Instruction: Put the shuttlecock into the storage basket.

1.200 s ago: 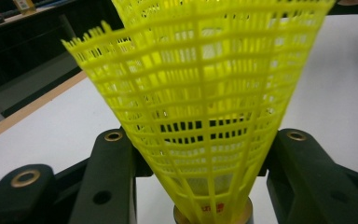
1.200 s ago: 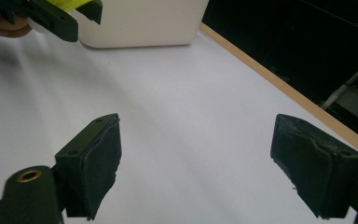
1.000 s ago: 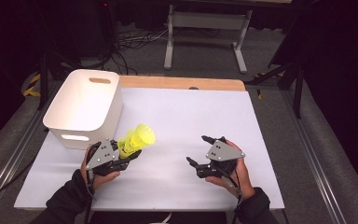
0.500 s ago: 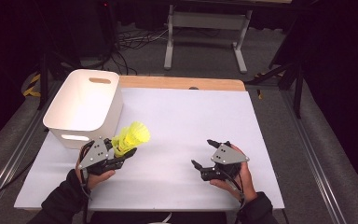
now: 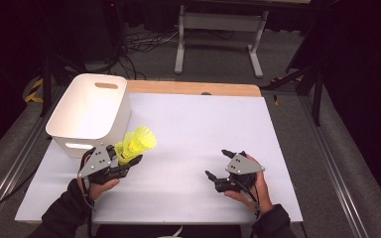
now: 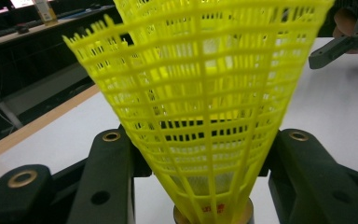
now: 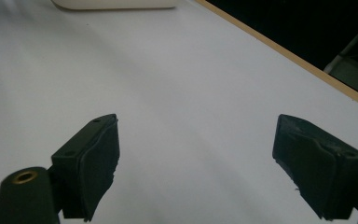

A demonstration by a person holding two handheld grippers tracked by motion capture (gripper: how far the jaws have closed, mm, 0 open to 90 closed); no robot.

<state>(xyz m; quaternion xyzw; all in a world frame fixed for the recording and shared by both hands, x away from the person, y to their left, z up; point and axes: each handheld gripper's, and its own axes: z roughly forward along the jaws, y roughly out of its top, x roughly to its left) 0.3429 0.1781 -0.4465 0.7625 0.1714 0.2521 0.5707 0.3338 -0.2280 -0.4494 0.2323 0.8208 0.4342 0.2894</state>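
Observation:
A yellow plastic shuttlecock (image 5: 136, 143) with a net skirt is held by my left gripper (image 5: 124, 161) at the table's front left, just right of the white bin (image 5: 90, 115). In the left gripper view the shuttlecock (image 6: 200, 107) stands between the two black jaws, skirt flaring up and cork end at the bottom. My right gripper (image 5: 219, 166) rests low over the white table at the front right, jaws wide apart with nothing between them; the same right gripper (image 7: 196, 154) faces bare tabletop in its own view. It also appears far off as the right gripper (image 6: 349, 39).
The white table (image 5: 198, 134) has a wooden strip along its far edge. The white bin (image 7: 114, 3) stands at the back left with handle slots. Beyond the table are a metal stand, cables and dark floor.
The left gripper has shifted slightly left and toward the bin with the shuttlecock. The right gripper has sunk a little toward the table's front.

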